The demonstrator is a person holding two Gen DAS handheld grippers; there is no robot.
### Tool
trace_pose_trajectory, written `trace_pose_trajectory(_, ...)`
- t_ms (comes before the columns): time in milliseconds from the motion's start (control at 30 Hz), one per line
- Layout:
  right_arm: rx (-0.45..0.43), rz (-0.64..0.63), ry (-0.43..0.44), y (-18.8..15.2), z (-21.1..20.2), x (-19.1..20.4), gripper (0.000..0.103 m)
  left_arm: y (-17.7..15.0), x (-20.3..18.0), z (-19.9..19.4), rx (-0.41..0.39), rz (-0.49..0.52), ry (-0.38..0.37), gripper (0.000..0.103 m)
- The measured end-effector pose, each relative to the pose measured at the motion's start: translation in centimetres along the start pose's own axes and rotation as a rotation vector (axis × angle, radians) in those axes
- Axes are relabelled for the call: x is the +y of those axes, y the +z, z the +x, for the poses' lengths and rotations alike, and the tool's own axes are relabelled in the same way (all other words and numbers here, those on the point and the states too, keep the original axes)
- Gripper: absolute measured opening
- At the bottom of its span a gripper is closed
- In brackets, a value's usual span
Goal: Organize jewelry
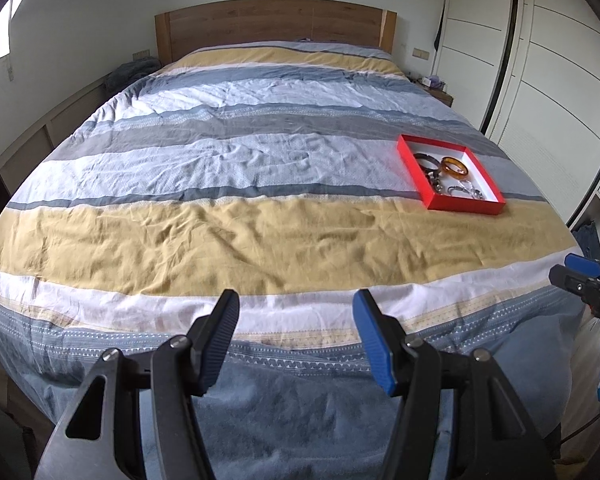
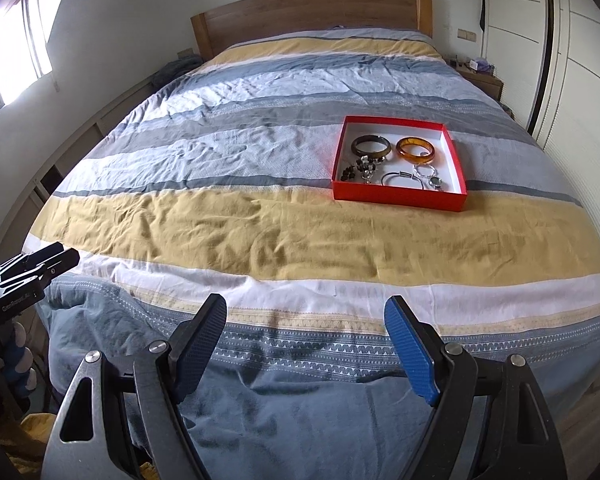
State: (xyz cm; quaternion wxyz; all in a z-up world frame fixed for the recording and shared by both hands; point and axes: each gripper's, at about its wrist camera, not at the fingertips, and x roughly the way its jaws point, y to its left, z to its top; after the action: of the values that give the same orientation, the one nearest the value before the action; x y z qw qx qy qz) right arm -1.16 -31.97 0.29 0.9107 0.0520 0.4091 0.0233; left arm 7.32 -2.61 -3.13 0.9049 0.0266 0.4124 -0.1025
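The jewelry lies in a shallow red box point(image 2: 400, 196) with a white floor, set on the striped bed cover point(image 2: 260, 232) toward the right side of the bed, well apart from both grippers. Inside, a dark bangle point(image 2: 372, 147) and an amber bangle point(image 2: 416, 149) sit side by side at the back; nearer the front are dark beads point(image 2: 348, 172), a thin wire bracelet point(image 2: 400, 179) and a small watch point(image 2: 435, 181). The bangles look rigid, smooth and likely brittle, best pinched across the rim. The beads and chains look light and limp, likely to slip and tangle. The left gripper point(image 1: 296, 332) and the right gripper point(image 2: 306, 332) both hang released and empty over the foot of the bed. Faint lettering on the left gripper's body is too small to read.
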Motion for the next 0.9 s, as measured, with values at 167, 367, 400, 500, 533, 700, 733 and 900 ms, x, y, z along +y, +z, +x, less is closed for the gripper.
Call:
trace_pose_trajectory(167, 0.006, 0.014, -0.032, 0.1, 1.4, -0.1, 0.081, 0.7, -0.9, 1.5, 0.024, 0.005, 0.019, 0.057)
trace_pose_trajectory(367, -0.001, 0.005, -0.087, 0.9, 2.4, -0.3, 0.084, 1.8, -2.5, 3.0, 0.043, 0.021, 0.01, 0.057)
trace_pose_trajectory(400, 0.0, 0.001, -0.096, 1.0, 2.6, -0.4, 0.084, 2.0, -2.8, 3.2, 0.045, 0.024, 0.008, 0.057)
trace_pose_trajectory(500, 0.008, -0.014, -0.114, 1.6, 3.1, -0.8, 0.085, 2.5, -3.7, 3.7, 0.047, 0.035, 0.003, 0.057)
trace_pose_trajectory(533, 0.011, -0.02, -0.12, 1.7, 3.3, -0.9, 0.085, 2.8, -4.0, 3.9, 0.049, 0.038, 0.002, 0.057)
trace_pose_trajectory(700, 0.013, -0.04, -0.149, 2.7, 4.1, -1.3, 0.086, 3.6, -5.3, 4.8, 0.058, 0.055, 0.013, 0.057)
trace_pose_trajectory(733, 0.014, -0.042, -0.154, 2.9, 4.3, -1.4, 0.086, 3.7, -5.6, 5.0, 0.061, 0.058, 0.017, 0.057)
trace_pose_trajectory(900, 0.006, -0.049, -0.163, 3.3, 5.1, -1.9, 0.087, 3.5, -6.3, 6.0, 0.087, 0.068, 0.039, 0.057)
